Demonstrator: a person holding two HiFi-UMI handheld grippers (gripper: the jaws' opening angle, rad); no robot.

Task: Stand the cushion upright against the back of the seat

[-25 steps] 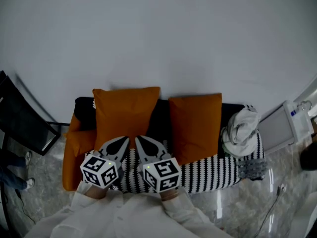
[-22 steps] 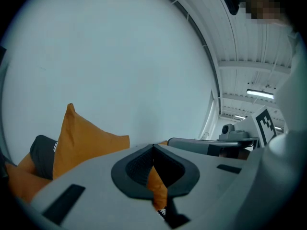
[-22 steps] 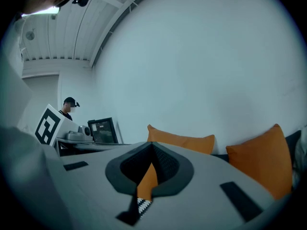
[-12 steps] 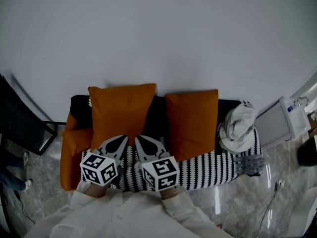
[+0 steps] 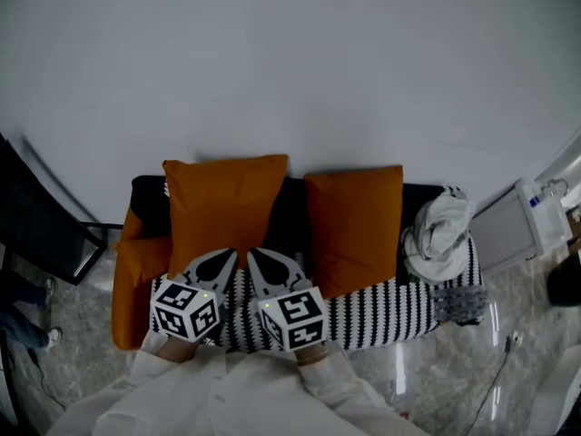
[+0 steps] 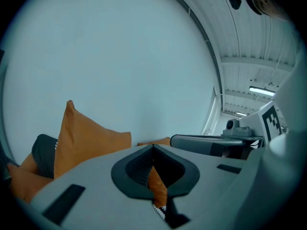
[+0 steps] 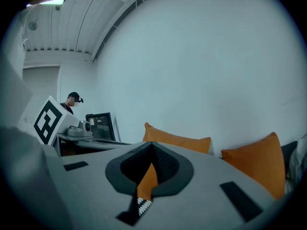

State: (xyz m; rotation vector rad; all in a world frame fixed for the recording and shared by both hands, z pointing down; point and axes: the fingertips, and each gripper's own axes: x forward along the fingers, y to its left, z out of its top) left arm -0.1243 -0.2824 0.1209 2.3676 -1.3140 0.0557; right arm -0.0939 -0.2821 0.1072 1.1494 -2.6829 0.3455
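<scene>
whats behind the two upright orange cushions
The black seat back shows in the gap between the left cushion and the right cushion, with the white wall above. Anything directly behind either cushion is covered.

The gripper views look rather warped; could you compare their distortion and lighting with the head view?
Head view: mild fisheye, even dim light, sheen on the floor. Left gripper view: heavy fisheye, black corners, bluish cast, bright ceiling lamp. Right gripper view: the same, with a lamp glaring top left.
</scene>
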